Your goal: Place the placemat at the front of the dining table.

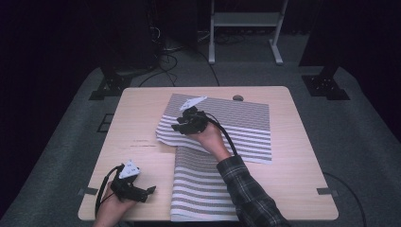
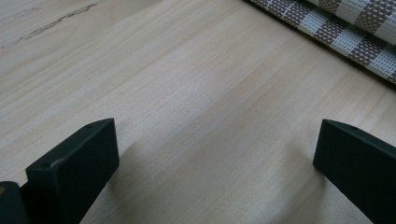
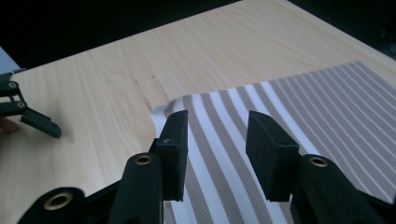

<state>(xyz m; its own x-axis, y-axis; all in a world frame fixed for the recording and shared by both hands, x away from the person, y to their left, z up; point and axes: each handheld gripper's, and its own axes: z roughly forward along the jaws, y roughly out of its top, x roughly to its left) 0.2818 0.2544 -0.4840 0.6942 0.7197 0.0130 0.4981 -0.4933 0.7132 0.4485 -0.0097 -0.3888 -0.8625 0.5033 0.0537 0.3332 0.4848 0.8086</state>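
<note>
Cloth (image 1: 222, 137) lies partly folded; my right gripper (image 3: 217, 140), jaws apart and empty above it, has folds left.

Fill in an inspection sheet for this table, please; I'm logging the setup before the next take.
Surface: pale wooden table, marks near its left side.
Job's things: striped cloth lying partly folded, lower part reaching the near edge.
Clutter: small dark round spot at the far edge.
Grippers: right tool open above the cloth, nothing between its jaws; left tool open over bare wood.
Cables: black cables on the floor.
Surroundings: grey carpet, white stand, dark room.
</note>
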